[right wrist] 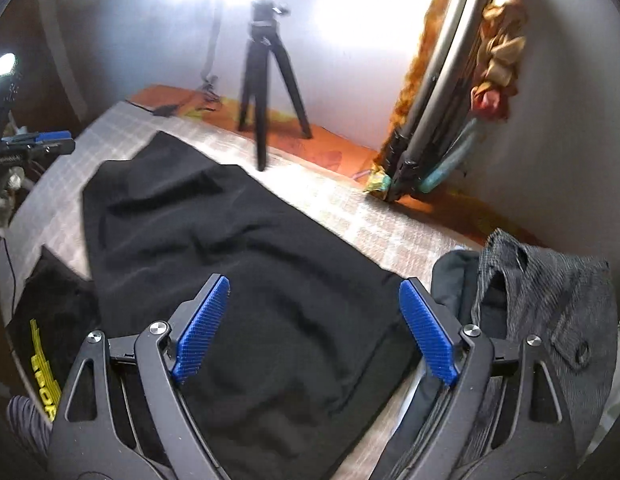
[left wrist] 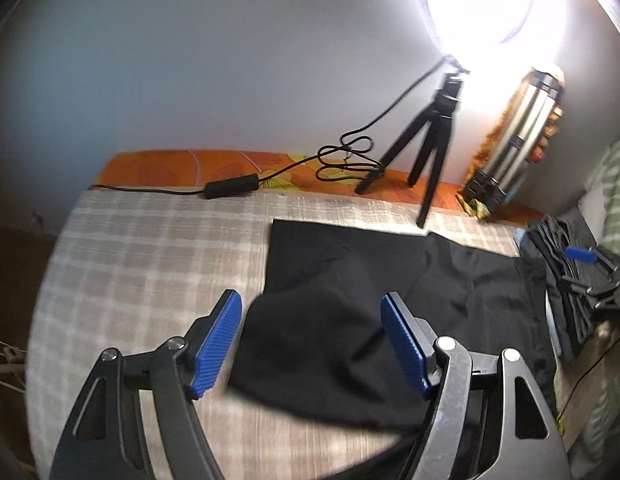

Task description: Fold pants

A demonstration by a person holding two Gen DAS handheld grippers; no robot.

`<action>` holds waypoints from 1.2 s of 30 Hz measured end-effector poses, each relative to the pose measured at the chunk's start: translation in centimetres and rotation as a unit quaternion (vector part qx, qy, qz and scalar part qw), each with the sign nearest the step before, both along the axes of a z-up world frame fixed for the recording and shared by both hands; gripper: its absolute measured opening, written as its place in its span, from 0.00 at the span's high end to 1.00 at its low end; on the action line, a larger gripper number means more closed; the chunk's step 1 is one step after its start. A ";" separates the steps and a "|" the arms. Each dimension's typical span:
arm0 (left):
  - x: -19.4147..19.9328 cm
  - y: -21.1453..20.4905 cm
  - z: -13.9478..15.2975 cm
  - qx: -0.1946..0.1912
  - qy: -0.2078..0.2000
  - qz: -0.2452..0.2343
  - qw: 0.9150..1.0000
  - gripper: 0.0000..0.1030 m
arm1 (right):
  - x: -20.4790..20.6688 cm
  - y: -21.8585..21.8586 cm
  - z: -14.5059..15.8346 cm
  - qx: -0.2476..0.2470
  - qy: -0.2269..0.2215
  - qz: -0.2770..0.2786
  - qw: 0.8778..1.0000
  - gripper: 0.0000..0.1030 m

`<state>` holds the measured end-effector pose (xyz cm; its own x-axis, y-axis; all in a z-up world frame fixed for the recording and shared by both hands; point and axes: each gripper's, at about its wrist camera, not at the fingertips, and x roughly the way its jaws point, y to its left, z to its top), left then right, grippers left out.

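Blue ribbed pads mark both tools: the left gripper (left wrist: 312, 340) has its jaws spread apart, nothing pinched between them, and it hangs over the near left end of the black pants (left wrist: 350, 300), whose cloth shows through the gap without touching either pad. The right gripper (right wrist: 314, 328) stands wider still, likewise holding nothing, poised above the other end of the pants, which fill the space between its fingers (whether the fingertips brush the fabric I cannot tell, the frames being blurred). The pants lie spread across the middle of the bed (left wrist: 130, 260), on a pale checked cover, one straight hem running parallel to the far edge and soft wrinkles across the cloth. Toward the bed's right edge sits a heap of dark and grey clothes (right wrist: 550, 300), just beside the pants. At the near left edge, in the right wrist view, another black garment with yellow lettering (right wrist: 46, 360) lies partly under the pants. Along the far edge, on an orange patterned strip (left wrist: 158, 166), a small black tripod (left wrist: 426, 140) stands under a glaring lamp, its cable (left wrist: 342, 160) coiled beside it with an inline switch. In the far right corner a folded metal stand (left wrist: 518, 128) leans against the wall.
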<state>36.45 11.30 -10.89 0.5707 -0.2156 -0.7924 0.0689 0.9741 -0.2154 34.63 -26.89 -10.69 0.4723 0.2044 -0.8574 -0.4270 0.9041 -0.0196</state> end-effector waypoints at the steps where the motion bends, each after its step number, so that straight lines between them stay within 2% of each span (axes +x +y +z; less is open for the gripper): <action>1: 1.5 -0.1 -0.7 -0.004 0.009 -0.004 1.000 0.32 | 1.0 -0.1 -0.5 0.004 0.009 -0.004 1.000 0.13; 6: 6.7 -0.1 -3.8 -0.026 0.053 0.008 0.998 0.32 | 4.5 -0.2 -2.7 0.019 0.050 -0.005 0.999 0.13; 9: 8.4 0.1 -5.3 -0.037 0.064 0.017 0.997 0.32 | 6.2 -0.1 -3.9 0.014 0.074 -0.013 0.997 0.13; 17: 12.1 -0.7 -8.3 -0.011 0.081 0.016 0.997 0.32 | 9.2 0.3 -6.1 -0.007 0.107 0.001 0.994 0.13; 22: 13.2 -2.2 -9.0 0.020 0.081 0.002 0.997 0.32 | 10.3 0.5 -7.3 -0.015 0.115 0.011 0.993 0.13; 26: 13.5 -3.9 -9.5 0.086 0.063 -0.019 0.994 0.40 | 10.8 0.5 -8.1 -0.014 0.122 0.020 0.992 0.13; 27: 13.6 -4.1 -9.5 0.093 0.059 -0.023 0.994 0.41 | 10.7 0.5 -8.3 -0.015 0.123 0.020 0.992 0.13; 30: 13.9 -4.4 -9.4 0.080 0.050 -0.021 0.995 0.53 | 10.7 0.6 -9.2 -0.023 0.130 0.022 0.991 0.13; 32: 14.0 -4.4 -9.3 0.070 0.043 -0.021 0.996 0.69 | 10.7 0.8 -9.9 -0.028 0.135 0.025 0.990 0.13; 33: 14.0 -4.5 -9.2 0.065 0.040 -0.023 0.997 0.70 | 10.6 1.0 -10.2 -0.031 0.137 0.029 0.990 0.13; 35: 14.1 -4.8 -9.2 0.058 0.033 -0.031 0.997 0.83 | 10.3 1.4 -10.7 -0.037 0.137 0.039 0.989 0.13; 36: 14.0 -5.0 -9.2 0.053 0.031 -0.036 0.998 0.86 | 10.1 1.7 -10.8 -0.041 0.134 0.042 0.989 0.14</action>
